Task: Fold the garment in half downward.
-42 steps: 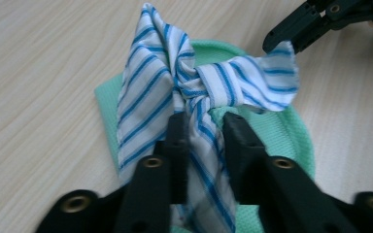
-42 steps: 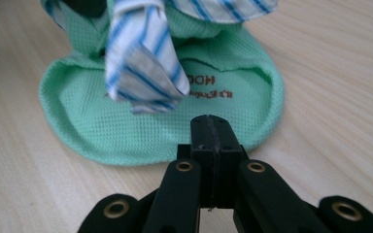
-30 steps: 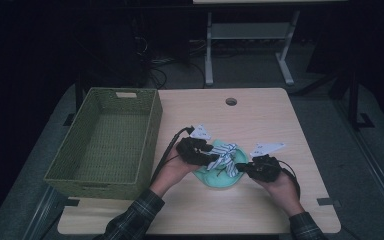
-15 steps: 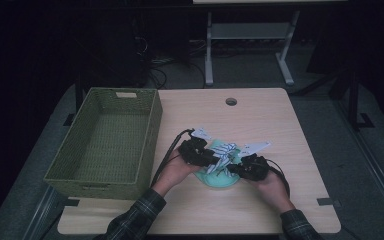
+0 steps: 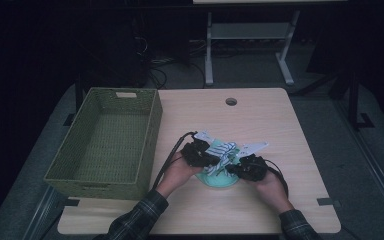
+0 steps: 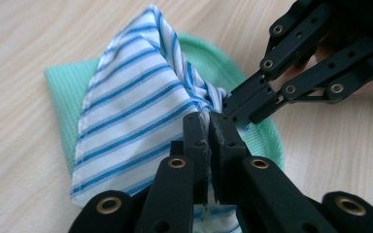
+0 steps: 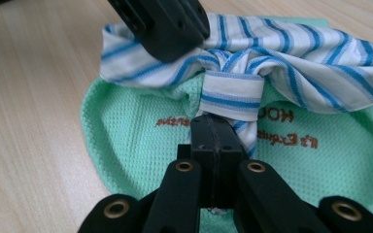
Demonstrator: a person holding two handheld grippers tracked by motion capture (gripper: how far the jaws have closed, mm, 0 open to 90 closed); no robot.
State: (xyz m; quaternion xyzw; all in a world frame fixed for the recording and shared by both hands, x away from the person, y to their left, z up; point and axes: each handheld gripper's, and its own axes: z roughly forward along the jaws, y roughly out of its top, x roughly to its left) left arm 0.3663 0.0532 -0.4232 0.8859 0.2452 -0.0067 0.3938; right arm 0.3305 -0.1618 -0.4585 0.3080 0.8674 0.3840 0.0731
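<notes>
A blue-and-white striped cloth (image 5: 223, 149) lies bunched on a mint green cloth (image 5: 219, 181) near the table's front edge. My left gripper (image 6: 209, 119) has just been closing and is shut on a gathered fold of the striped cloth (image 6: 131, 107). My right gripper (image 7: 217, 124) is shut on a narrow striped band of the same cloth (image 7: 311, 63), over the green cloth (image 7: 136, 141) with its brown lettering. The two grippers meet tip to tip at the knot-like middle. In the high view the left gripper (image 5: 206, 156) and the right gripper (image 5: 234, 169) face each other.
A green woven basket (image 5: 152, 125) stands empty at the table's left, close to the left forearm. The wooden table (image 5: 265, 120) has a round cable hole (image 5: 231, 101) at the back. Beyond it stand a metal frame and cables on the floor.
The right hand has moved left toward the left hand. The striped cloth, spread wider before, is now bunched between the two grippers.
</notes>
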